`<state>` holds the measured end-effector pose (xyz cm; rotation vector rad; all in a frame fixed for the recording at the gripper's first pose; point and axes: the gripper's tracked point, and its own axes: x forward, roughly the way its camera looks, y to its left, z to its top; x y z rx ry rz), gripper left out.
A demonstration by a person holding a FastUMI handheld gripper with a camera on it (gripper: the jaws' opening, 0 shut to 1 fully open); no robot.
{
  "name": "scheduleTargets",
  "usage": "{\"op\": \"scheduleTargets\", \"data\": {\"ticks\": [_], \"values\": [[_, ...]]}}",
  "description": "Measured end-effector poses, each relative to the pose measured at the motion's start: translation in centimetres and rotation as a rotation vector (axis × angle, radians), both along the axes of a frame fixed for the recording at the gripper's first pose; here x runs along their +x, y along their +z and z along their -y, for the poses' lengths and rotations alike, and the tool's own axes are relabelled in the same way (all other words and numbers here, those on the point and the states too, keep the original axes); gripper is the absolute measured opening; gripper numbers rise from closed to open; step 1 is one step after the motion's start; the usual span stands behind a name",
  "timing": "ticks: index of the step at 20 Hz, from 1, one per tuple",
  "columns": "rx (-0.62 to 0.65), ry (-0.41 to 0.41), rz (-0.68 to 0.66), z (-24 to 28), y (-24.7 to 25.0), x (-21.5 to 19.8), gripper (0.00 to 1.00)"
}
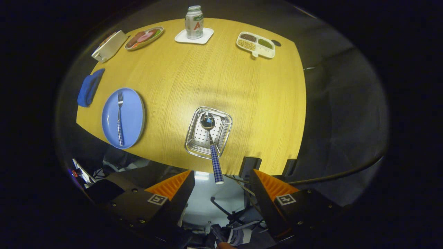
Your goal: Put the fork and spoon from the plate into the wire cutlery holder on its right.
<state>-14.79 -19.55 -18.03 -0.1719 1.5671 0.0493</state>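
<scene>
A round wooden table [207, 79] fills a dark booth, seen from above through the gripper view. The gripper [221, 188] hangs over the table's near edge with its fingers spread wide apart, holding nothing. Between and just ahead of them, the spoon [211, 145] stands in the wire cutlery holder [224, 133], bowl down inside the basket and checked handle leaning out toward the fingers. Well to the holder's left, the fork [119, 117] lies lengthwise on the blue plate [133, 117], tines pointing away. A folded blue cloth [89, 88] sits just beyond the plate. Along the far side stand a white box [109, 46], an oval dish of food [144, 38], a bottle [194, 22] on a white coaster [204, 37] and a divided snack tray [256, 44].
</scene>
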Motion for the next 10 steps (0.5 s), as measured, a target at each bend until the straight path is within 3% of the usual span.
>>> {"op": "scheduleTargets", "data": {"ticks": [4,10], "values": [[-0.033,-0.052,0.165,-1.4,1.4,-1.5,0.98],[-0.003,-0.103,0.274,-6.0,3.1,-2.5,0.98]]}}
